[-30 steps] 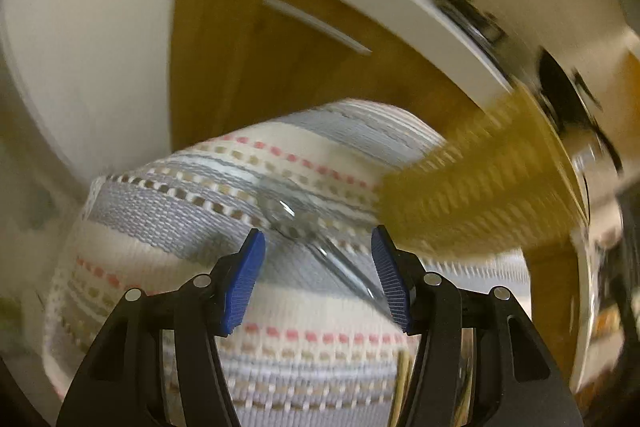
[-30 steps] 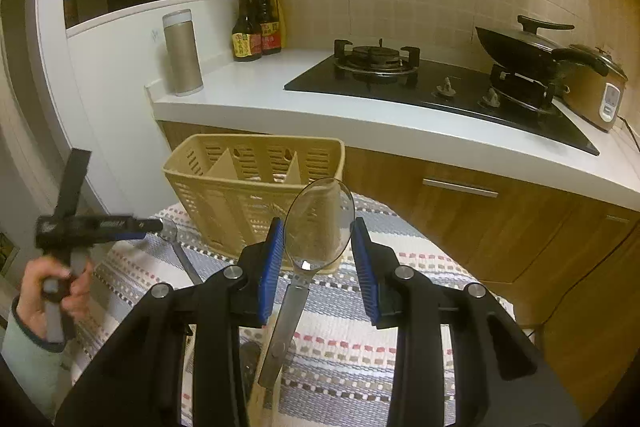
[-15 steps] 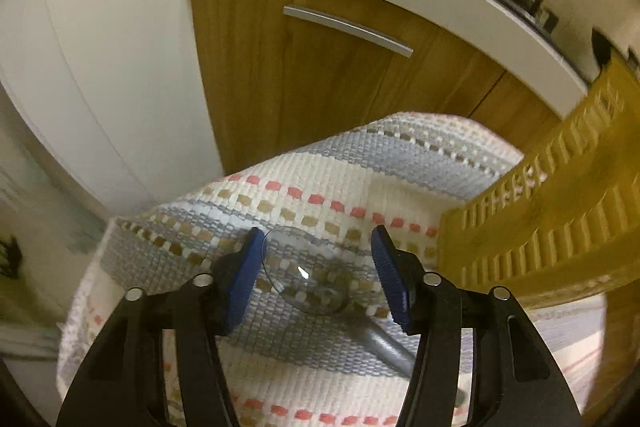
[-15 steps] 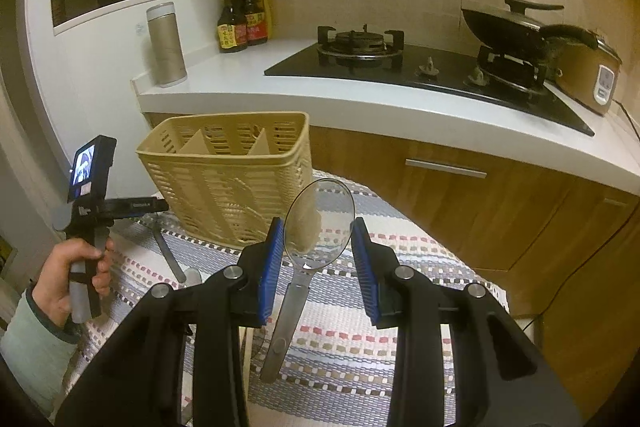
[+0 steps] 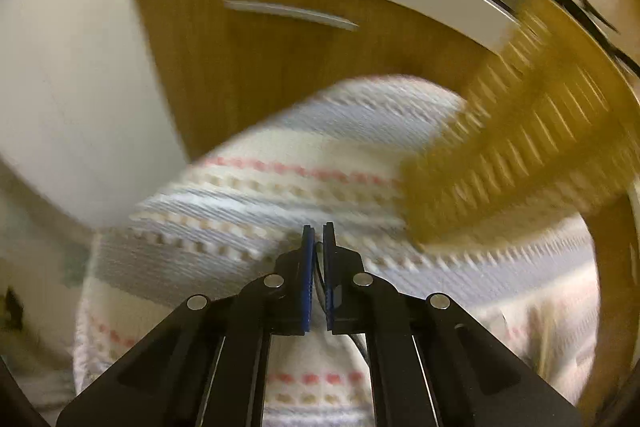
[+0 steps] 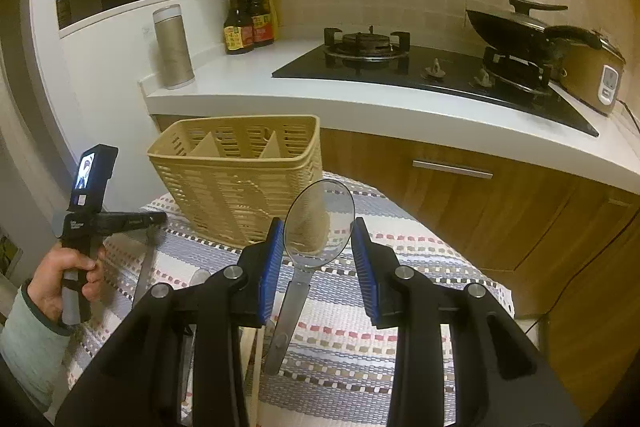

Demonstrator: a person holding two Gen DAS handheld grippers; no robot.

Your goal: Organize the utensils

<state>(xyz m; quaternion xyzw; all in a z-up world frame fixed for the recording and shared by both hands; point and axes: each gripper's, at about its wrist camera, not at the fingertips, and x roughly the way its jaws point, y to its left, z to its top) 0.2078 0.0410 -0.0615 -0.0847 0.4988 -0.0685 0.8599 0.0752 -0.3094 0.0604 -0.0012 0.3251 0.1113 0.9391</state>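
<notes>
The right gripper (image 6: 317,223) holds a large spoon (image 6: 320,215) in front of the basket (image 6: 240,187). Its bowl stands up between the blue pads, which are at a middle width and meet its edges. Its handle hangs down under the gripper, above the cloth (image 6: 400,267).

To the left of the basket, the left gripper (image 6: 162,217) is closed on a second spoon (image 6: 144,259). The handle of this one hangs down from the tips toward the cloth. In the left wrist view the jaws of this gripper (image 5: 319,231) have just been closing. They are now almost together, with only a thin dark sliver of the second spoon (image 5: 319,267) between the pads. This view is blurred. The basket (image 5: 520,147) fills its right part, and the cloth (image 5: 240,219) lies under the gripper.

The basket stands on the far part of the cloth and shows two dividers inside. A hand (image 6: 68,275) in a pale green sleeve (image 6: 28,339) grips the left gripper's handle, lower left of the basket. A pale stick (image 6: 252,367) lies on the cloth on the near side of the basket. Behind the basket is a wooden cabinet (image 6: 500,211) under a white counter (image 6: 360,107).
</notes>
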